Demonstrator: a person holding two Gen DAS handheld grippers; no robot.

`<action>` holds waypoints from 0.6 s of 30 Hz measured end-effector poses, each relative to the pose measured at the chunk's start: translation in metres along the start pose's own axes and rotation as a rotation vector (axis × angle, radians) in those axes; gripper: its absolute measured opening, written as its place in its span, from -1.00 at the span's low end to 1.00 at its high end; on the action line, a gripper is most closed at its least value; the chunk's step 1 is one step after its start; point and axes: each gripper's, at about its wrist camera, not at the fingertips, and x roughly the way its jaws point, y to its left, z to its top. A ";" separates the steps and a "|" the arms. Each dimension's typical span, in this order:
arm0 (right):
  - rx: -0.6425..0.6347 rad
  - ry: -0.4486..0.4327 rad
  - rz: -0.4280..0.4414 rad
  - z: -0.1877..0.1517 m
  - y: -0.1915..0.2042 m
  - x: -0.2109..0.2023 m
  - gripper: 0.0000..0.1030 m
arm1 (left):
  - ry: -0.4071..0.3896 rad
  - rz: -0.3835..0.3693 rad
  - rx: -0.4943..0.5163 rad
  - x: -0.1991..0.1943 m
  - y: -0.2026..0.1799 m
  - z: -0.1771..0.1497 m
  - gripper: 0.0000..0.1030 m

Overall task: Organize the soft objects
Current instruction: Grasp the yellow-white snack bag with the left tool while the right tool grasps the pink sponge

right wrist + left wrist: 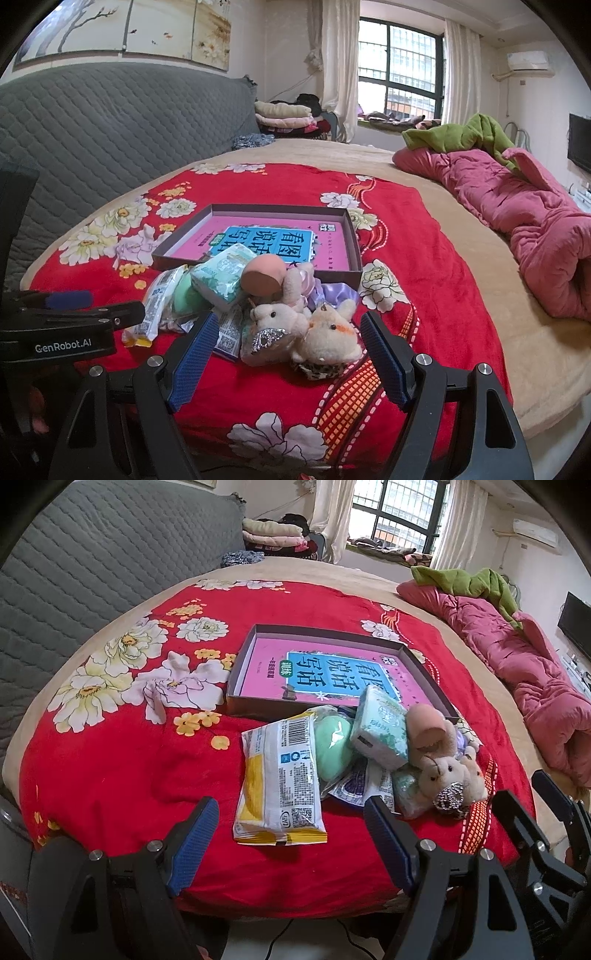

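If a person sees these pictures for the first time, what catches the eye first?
First the red floral blanket covering the bed. Then the shallow box with a pink book inside, at the blanket's centre. A heap of soft items lies against its near edge, with a plush bear in front.

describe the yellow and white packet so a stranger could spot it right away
Start at the red floral blanket on the bed and find the shallow box with the pink book inside. A heap of soft items lies in front of it; the yellow and white packet is its leftmost piece. It alone lies flat, barcode up, beside the mint green pad.
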 end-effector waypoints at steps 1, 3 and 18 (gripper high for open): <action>-0.003 -0.001 -0.001 0.000 0.000 0.000 0.55 | 0.004 0.002 -0.003 0.001 0.000 0.000 0.56; -0.011 -0.003 0.000 0.000 0.001 0.002 0.55 | 0.013 0.001 -0.016 0.005 0.003 0.000 0.56; -0.056 -0.001 0.017 0.002 0.008 0.020 0.55 | 0.078 0.021 -0.064 0.038 0.015 0.002 0.56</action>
